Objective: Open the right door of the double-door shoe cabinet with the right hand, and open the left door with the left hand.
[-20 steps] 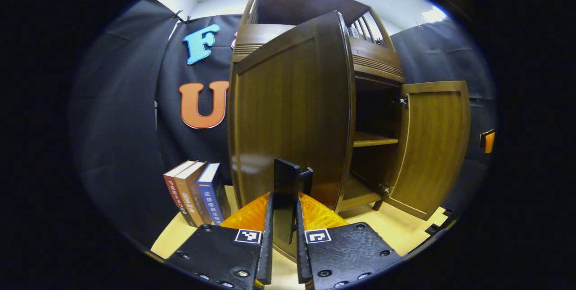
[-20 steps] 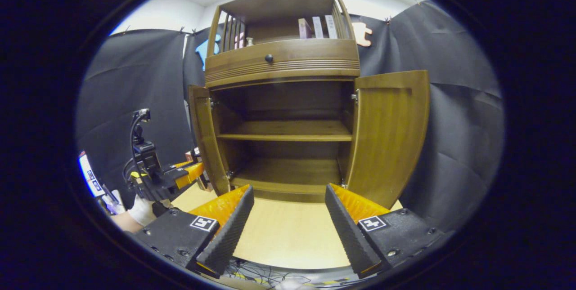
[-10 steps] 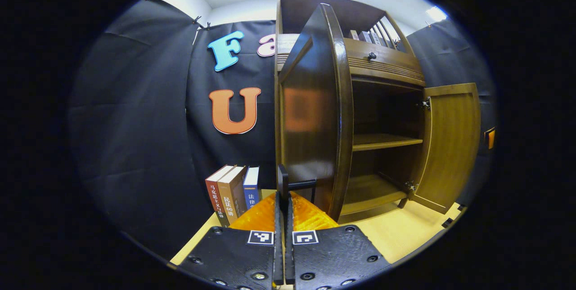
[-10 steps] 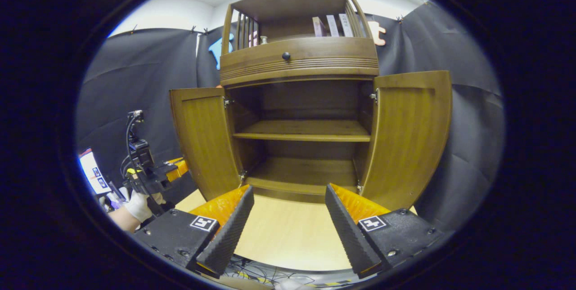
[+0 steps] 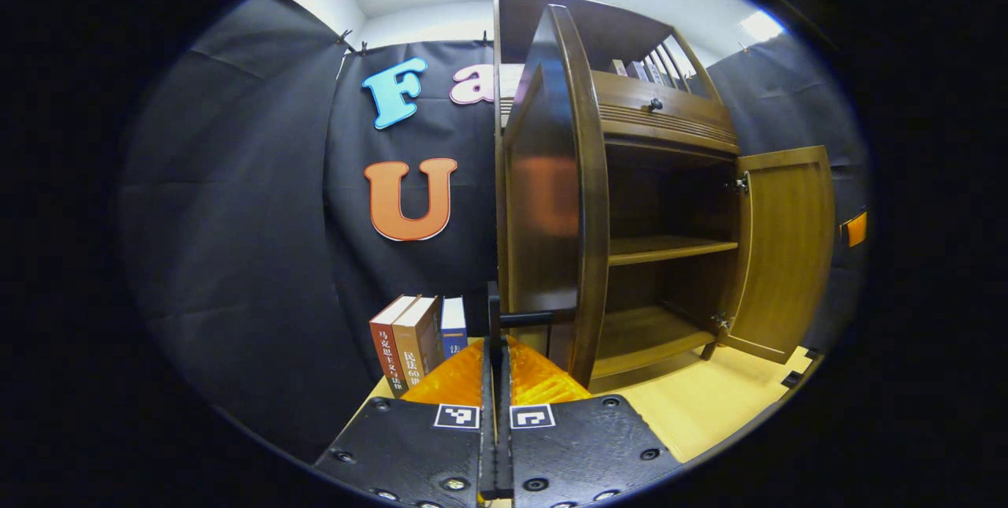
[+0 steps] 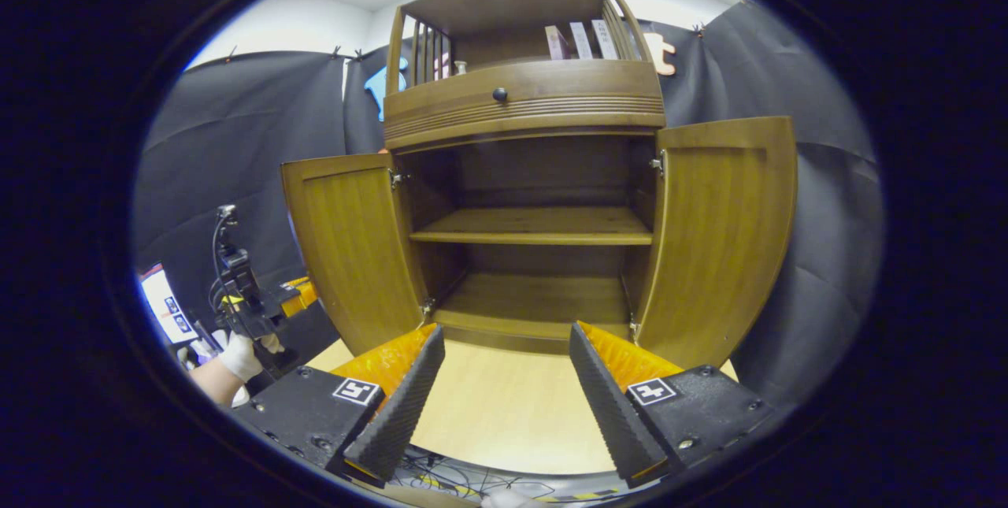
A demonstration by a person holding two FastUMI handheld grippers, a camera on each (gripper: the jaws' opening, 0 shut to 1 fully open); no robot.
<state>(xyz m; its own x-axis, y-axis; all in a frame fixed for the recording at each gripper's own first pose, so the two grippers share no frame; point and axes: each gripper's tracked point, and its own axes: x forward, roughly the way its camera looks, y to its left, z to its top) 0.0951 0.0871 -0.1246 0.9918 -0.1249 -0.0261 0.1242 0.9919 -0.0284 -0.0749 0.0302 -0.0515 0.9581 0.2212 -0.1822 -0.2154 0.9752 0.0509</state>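
Books (image 5: 416, 339) stand left of cabinet (image 6: 524, 106); L door (image 6: 346, 244) & R door (image 6: 720, 232) swung out either side.

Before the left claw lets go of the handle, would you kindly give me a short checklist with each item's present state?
1. Left claw closed on the black bar handle: ok.
2. Brown wooden left door swung wide: ok.
3. Brown wooden right door swung wide: ok.
4. Right claw open, holding nothing: ok.
5. Standing books apart from the left door: ok.
6. Left door stays put once released: cannot tell.
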